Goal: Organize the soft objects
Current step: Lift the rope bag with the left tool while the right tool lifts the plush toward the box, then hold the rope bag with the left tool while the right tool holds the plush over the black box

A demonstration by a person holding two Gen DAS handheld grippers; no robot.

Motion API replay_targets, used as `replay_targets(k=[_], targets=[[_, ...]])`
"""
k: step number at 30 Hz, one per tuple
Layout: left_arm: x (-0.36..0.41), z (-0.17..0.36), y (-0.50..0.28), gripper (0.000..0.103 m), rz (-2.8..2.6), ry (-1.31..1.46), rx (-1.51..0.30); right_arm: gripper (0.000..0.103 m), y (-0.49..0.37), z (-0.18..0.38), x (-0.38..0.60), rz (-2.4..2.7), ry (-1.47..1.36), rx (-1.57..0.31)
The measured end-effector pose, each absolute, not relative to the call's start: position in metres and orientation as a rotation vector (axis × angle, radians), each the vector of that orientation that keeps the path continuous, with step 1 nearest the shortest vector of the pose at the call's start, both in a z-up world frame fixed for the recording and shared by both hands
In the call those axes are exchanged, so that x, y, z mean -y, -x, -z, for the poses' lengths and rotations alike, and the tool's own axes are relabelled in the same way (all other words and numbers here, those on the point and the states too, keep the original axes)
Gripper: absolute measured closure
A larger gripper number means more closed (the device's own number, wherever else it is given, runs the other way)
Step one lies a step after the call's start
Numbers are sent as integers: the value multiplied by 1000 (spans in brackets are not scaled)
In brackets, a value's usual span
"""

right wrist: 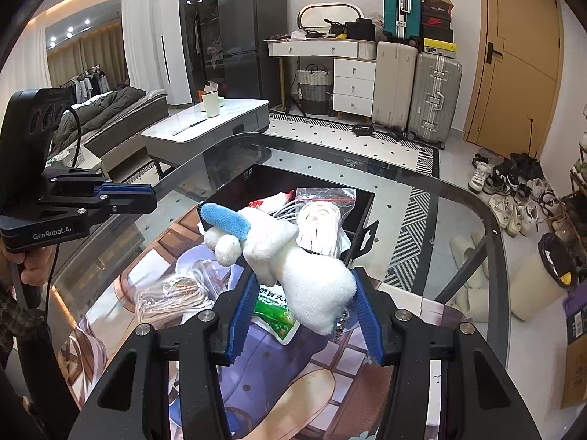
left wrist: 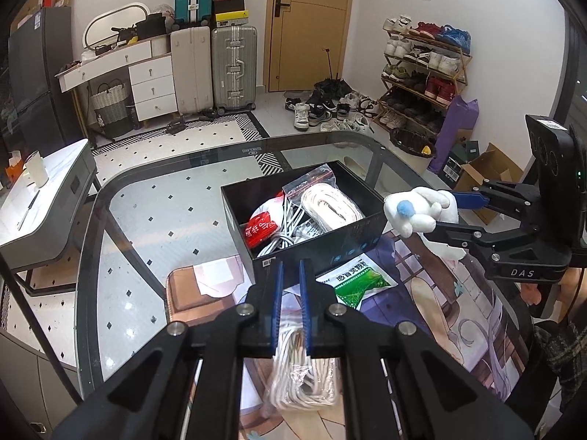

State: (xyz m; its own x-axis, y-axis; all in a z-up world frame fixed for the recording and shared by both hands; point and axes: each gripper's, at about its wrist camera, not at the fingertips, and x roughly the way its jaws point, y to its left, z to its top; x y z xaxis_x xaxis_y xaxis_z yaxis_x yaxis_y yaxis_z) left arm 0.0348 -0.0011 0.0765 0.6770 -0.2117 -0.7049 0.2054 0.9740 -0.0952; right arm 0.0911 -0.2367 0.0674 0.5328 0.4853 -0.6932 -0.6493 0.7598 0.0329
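My right gripper [right wrist: 304, 286] is shut on a white plush toy [right wrist: 290, 260] with a blue ear and holds it in the air just beside the near right corner of the black box [left wrist: 312, 242]. The toy also shows in the left wrist view [left wrist: 418, 209], held by the right gripper [left wrist: 440, 211]. The box holds a bagged white cord [left wrist: 330, 205], a red and white bag [left wrist: 262, 225] and loose cables. My left gripper [left wrist: 290, 271] is nearly closed and empty, above a bagged coil of white rope [left wrist: 304, 377] on the mat.
A green sachet [left wrist: 357, 284] lies on the printed mat [left wrist: 458, 311] before the box. All stand on a glass table [left wrist: 165, 201]. A white side table [right wrist: 205, 132] stands beyond it. Suitcases, a dresser and a shoe rack line the walls.
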Motion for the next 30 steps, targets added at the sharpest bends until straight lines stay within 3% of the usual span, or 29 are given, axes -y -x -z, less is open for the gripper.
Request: replay_targets(k=[14, 19, 23, 30], targets=[[5, -56, -37, 101, 262, -5, -857, 51, -95, -75, 231, -690, 238, -737], [4, -37, -30, 96, 255, -11, -913, 51, -101, -71, 228, -691, 233, -748], [4, -27, -22, 61, 264, 6, -932, 51, -102, -69, 225, -696, 234, -755], [15, -7, -13, 53, 278, -17, -1002, 51, -110, -68, 222, -685, 221, -759]])
